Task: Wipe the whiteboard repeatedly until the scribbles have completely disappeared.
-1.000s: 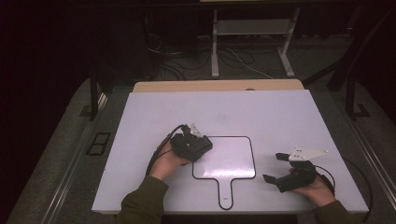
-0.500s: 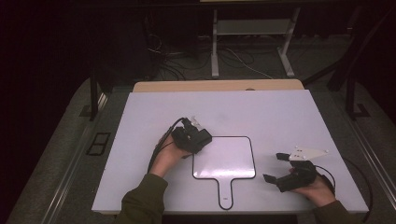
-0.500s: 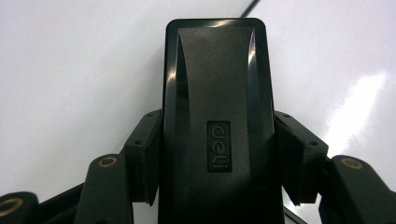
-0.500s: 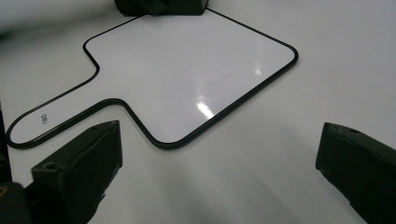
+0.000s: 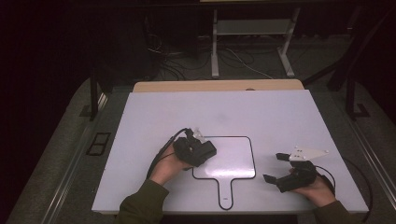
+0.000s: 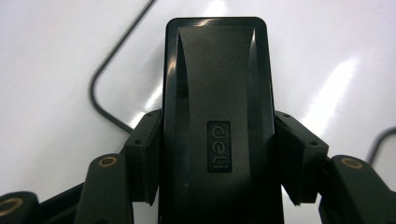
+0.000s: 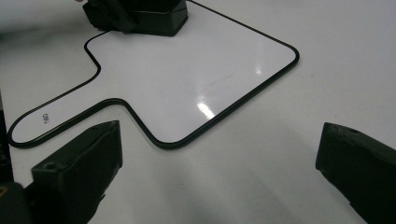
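Observation:
A paddle-shaped whiteboard (image 5: 232,161) (image 7: 187,79) with a thin black rim lies flat on the white table, its handle pointing toward the person. My left gripper (image 5: 205,150) (image 6: 219,140) is shut on a black "deli" board eraser (image 6: 217,107) (image 7: 161,21), which rests at the board's upper left corner. My right gripper (image 5: 274,168) (image 7: 219,172) sits to the right of the board near the table's front edge. Its jaws stand wide apart with only bare table between them.
The white tabletop (image 5: 280,116) stretches behind and to both sides of the board. A wooden strip (image 5: 219,86) runs along its far edge. Metal stand legs (image 5: 215,56) and loose cables (image 5: 243,60) are on the dark floor beyond.
My left gripper slid the eraser a little away over the board's corner, then back toward the person. The right gripper kept still.

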Available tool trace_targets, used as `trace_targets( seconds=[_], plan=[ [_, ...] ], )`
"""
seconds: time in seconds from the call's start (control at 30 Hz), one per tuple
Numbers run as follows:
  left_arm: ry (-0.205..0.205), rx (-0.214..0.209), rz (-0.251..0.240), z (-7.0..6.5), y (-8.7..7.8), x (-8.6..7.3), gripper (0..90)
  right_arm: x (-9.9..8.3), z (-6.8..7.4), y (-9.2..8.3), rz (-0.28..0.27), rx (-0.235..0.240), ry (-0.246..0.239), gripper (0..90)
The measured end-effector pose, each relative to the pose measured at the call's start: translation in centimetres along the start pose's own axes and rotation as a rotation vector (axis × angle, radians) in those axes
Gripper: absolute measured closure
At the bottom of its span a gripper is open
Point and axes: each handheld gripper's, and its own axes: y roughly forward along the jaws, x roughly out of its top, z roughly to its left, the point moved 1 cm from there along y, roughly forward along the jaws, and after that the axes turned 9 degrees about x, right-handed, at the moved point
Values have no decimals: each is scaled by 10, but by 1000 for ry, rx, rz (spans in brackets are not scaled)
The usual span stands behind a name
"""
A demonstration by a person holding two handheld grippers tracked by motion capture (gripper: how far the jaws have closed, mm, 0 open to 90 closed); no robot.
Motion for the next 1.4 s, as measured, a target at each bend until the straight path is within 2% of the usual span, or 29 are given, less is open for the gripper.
trace_targets(
  seconds=[0.07,0.33,0.47,0.53,0.63,0.7,0.87,1.17,1.4],
  plan=[
    [-12,-3,-5,3,2,1,389,0,0,0,0,-1,3,0],
    [-44,41,-11,24,14,14,388,0,0,1,3,-1,3,0],
    [-67,49,-24,33,20,18,388,0,0,1,3,0,1,0],
    [-65,44,-25,35,20,18,388,0,0,1,1,-1,4,0],
    [-96,17,-45,37,18,16,388,0,0,0,0,1,3,0],
    [-116,-4,-68,38,14,15,388,0,0,0,-1,1,4,0],
    [-137,-21,-117,38,2,16,388,0,0,1,3,2,2,0],
    [-130,-26,-139,41,-4,27,387,0,0,0,-4,-1,7,0],
    [-131,-22,-160,50,-4,41,388,0,-1,0,-10,-2,11,0]
  ],
)
